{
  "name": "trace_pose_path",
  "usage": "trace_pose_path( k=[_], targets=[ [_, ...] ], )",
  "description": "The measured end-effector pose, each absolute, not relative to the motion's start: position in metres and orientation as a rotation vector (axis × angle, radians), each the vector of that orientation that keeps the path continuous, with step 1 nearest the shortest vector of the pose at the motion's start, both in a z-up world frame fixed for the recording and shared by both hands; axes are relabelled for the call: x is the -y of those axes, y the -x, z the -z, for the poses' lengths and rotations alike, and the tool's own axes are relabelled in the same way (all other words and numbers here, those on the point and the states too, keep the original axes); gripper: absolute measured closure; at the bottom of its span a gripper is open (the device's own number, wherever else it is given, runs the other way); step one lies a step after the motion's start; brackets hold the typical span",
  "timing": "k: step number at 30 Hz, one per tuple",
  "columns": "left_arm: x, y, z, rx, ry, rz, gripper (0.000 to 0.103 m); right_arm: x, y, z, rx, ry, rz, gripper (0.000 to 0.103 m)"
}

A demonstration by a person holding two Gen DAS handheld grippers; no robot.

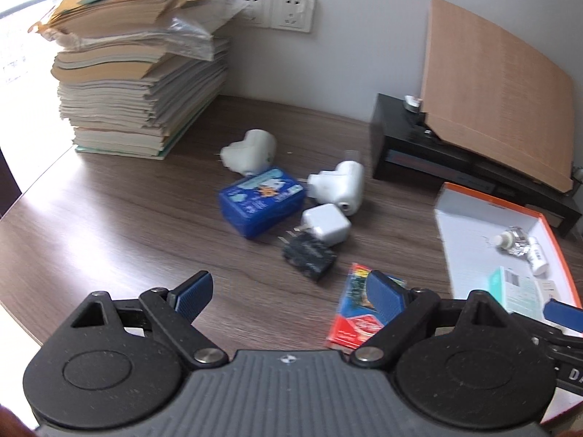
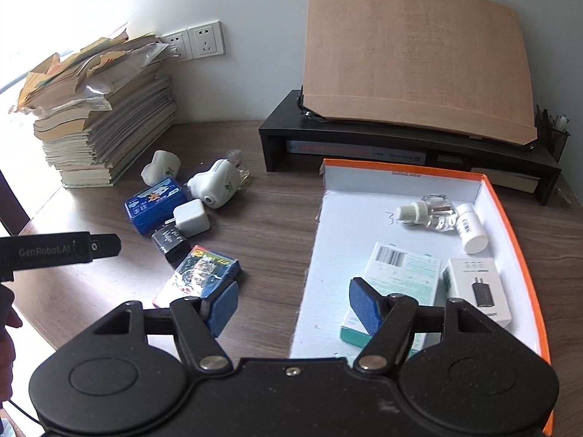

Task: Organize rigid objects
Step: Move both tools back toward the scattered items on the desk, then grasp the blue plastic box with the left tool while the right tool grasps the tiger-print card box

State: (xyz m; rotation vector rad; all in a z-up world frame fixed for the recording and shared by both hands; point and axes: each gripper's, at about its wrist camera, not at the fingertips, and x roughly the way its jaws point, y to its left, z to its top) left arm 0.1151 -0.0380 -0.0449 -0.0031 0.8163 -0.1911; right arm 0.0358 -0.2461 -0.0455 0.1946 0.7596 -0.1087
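Observation:
Loose items lie mid-table: a blue card box (image 1: 260, 204) (image 2: 155, 205), a white cube charger (image 1: 326, 224) (image 2: 191, 217), a black charger (image 1: 309, 256) (image 2: 170, 242), two white plug-in devices (image 1: 249, 151) (image 1: 339, 185) and a colourful card pack (image 1: 359, 309) (image 2: 200, 275). The orange-rimmed white box (image 2: 510, 218) (image 1: 457, 200) holds a small bottle (image 2: 472, 227), a teal-white carton (image 2: 395, 284) and a white charger box (image 2: 481, 287). My left gripper (image 1: 291, 293) is open and empty, its right finger over the card pack. My right gripper (image 2: 293, 307) is open and empty above the box's left edge.
A tall stack of books and papers (image 1: 138, 73) stands at the back left. A black monitor riser (image 2: 400, 142) with a leaning wooden board (image 2: 415, 54) stands at the back right. Wall sockets (image 1: 291, 11) are behind. The table edge runs along the left.

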Motion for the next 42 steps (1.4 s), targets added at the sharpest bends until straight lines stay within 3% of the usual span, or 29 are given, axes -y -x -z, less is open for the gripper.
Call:
trace_pose_path(
  k=[15,26,37,42],
  targets=[
    [0.001,-0.214,0.071,-0.788,-0.173,0.261,0.009,0.218,-0.046,0.059,-0.784,-0.238,0.185,0.022],
    [0.023,-0.260,0.110,-0.809,-0.288,0.437,0.011,0.202,-0.056,0.071,-0.805,-0.296,0.244,0.022],
    [0.032,-0.264,0.130,-0.814,-0.256,0.516,0.038,0.179,-0.078,0.087,-0.839,-0.326,0.231,0.022],
    [0.016,-0.248,0.129,-0.808,-0.193,0.481,0.040,0.172,-0.095,0.094,-0.860,-0.359,0.208,0.022]
  ],
)
